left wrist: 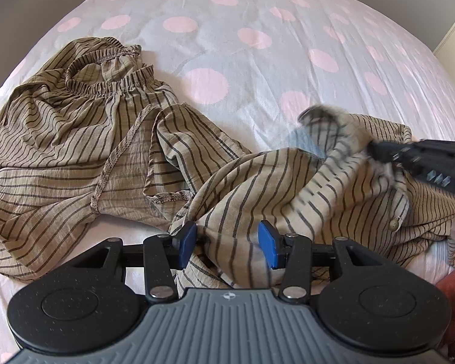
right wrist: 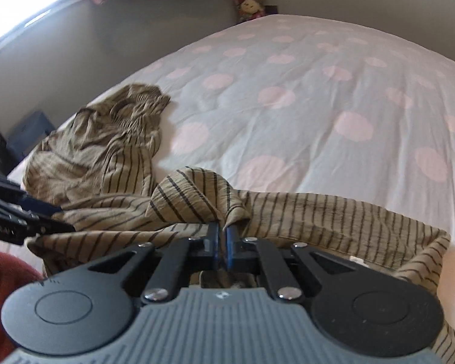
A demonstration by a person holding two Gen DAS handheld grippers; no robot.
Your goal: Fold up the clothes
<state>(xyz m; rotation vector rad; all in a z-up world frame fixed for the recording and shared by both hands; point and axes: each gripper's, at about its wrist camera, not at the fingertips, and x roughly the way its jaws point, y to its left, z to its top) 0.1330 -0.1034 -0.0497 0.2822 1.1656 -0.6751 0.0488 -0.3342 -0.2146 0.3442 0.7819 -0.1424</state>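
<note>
Shirt (right wrist: pixel 318 215) lies crumpled at the bed's (right wrist: pixel 288 91) near edge, beside the striped trousers (left wrist: pixel 75 139). Right gripper (right wrist: pixel 223 236) pinches its fabric, likely lifting to spread it; left gripper (left wrist: pixel 227 242) gapes over a fold, gripping nothing.

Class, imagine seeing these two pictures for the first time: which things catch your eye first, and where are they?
A crumpled tan striped garment sprawls across the near side of the pink-dotted bedspread. The right gripper is pinched shut on a raised fold of it, while the left gripper is open over the cloth's near edge.

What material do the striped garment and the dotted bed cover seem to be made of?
The tan, dark-striped garment looks like thin, crinkled woven cotton or linen, matte: fine wrinkles, soft folds. The white bed cover with pink dots looks like smooth woven cotton with a faint sheen; the fibre itself cannot be confirmed.
</note>
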